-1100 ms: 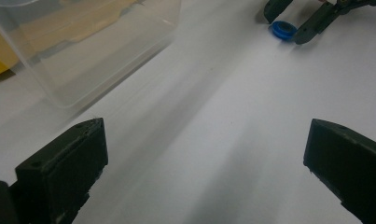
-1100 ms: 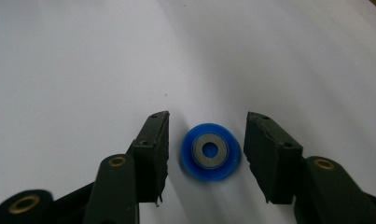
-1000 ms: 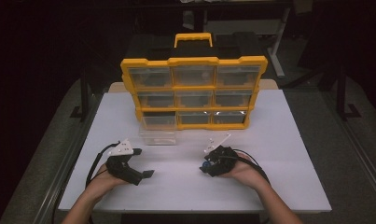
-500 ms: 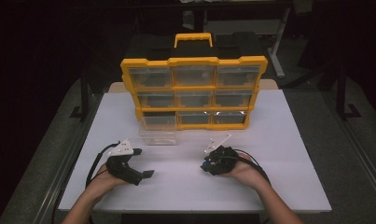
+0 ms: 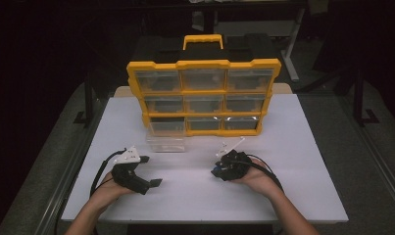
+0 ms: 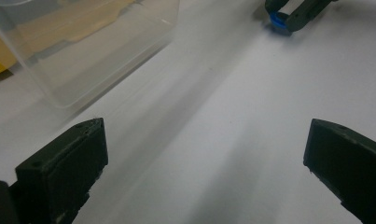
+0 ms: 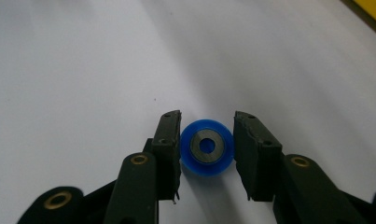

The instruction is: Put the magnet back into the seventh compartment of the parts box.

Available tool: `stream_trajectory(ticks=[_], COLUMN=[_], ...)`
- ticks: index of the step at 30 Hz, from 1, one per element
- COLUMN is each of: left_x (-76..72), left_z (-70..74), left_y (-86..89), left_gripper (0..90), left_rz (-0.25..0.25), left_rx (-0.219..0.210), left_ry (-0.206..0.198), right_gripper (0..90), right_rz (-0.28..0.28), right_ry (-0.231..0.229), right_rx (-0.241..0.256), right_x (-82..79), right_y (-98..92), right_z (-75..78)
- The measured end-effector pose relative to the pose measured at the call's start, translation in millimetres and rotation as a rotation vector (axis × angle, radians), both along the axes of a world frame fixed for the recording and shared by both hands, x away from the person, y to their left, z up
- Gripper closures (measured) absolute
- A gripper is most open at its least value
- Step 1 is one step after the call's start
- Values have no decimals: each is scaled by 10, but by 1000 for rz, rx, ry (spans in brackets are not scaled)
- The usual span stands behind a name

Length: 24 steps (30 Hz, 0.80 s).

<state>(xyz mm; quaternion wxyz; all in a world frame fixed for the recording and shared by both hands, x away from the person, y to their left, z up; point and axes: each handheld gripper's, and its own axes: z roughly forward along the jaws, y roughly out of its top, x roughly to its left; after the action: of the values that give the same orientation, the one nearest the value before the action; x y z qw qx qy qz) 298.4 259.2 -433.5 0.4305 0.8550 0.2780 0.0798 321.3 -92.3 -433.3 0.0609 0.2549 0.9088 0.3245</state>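
Right tongs (image 7: 206, 154) low centre of frame, jaws pinching blue wheel (image 7: 207, 148) at both flanks, flat on white table (image 7: 83, 70): grip for lifting, likely. Left tongs (image 6: 204, 163) gape wide, nothing held, idle. Clear bin (image 6: 83, 42) upper left, pulled from yellow organiser (image 5: 203, 95) beyond, probably to receive wheel.

High view overlooks the table (image 5: 293, 161); both gripper views skim it closely.

A yellow plastic organiser with clear drawers (image 5: 203, 98) stands at the back of the white table (image 5: 303, 161). A clear plastic drawer bin (image 5: 165, 143) lies just before its lower left corner.
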Motion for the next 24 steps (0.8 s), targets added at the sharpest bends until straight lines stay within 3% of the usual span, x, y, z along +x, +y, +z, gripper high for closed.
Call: stream_trajectory(ticks=[8, 24], left_x=[-3, -4], left_z=[-3, 7], left_y=[0, 3], left_gripper=[0, 0], left_rz=[-1, -10], left_rx=[-1, 2], left_ry=[2, -6], right_gripper=[613, 614], right_rz=[-1, 8], right_ry=[-23, -22], right_rx=[7, 14], right_x=[46, 141], right_y=[18, 122], right_z=[104, 296])
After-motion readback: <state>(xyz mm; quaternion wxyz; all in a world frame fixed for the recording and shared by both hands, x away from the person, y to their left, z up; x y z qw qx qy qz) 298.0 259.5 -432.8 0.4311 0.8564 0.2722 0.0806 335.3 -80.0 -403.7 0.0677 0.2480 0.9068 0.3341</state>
